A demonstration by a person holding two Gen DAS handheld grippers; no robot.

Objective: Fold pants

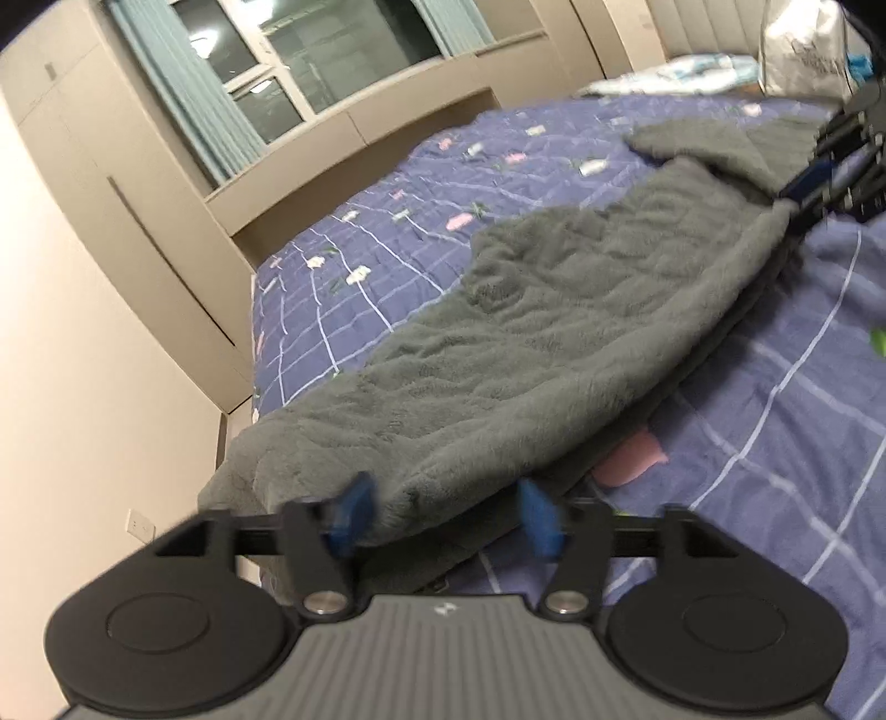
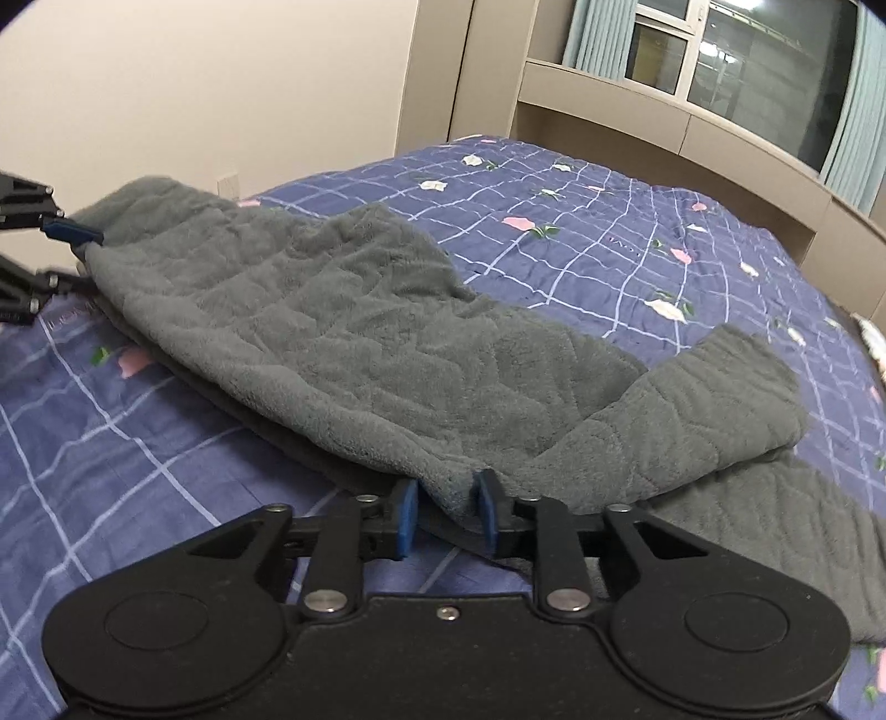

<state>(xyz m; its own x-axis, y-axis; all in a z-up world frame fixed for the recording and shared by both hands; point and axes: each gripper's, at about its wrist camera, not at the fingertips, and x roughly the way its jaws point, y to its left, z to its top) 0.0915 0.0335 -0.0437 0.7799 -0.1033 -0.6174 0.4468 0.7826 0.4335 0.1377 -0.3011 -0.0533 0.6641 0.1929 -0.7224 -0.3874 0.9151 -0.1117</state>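
The grey pants [image 2: 354,332] lie folded lengthwise on the bed [image 2: 609,232]. Left gripper [image 1: 443,512] stands wide; right gripper [image 2: 446,512] part open, hem loose between. Withdraw both low, without dragging fabric.

The left claw's fingertips [image 1: 354,512] are motion-blurred; the white bag [image 1: 803,50] is cut off at the frame's top.

A: What lies nearest?

B: The right gripper [image 2: 447,512], blue pads apart, an edge of the grey fleece pants [image 2: 354,343] between them.

A: Pressing it?

B: Can't tell; the cloth sits loosely in the gap.

A: And far left?

B: The left gripper [image 2: 72,249] at the pants' other end, on the blue checked quilt [image 2: 609,232].
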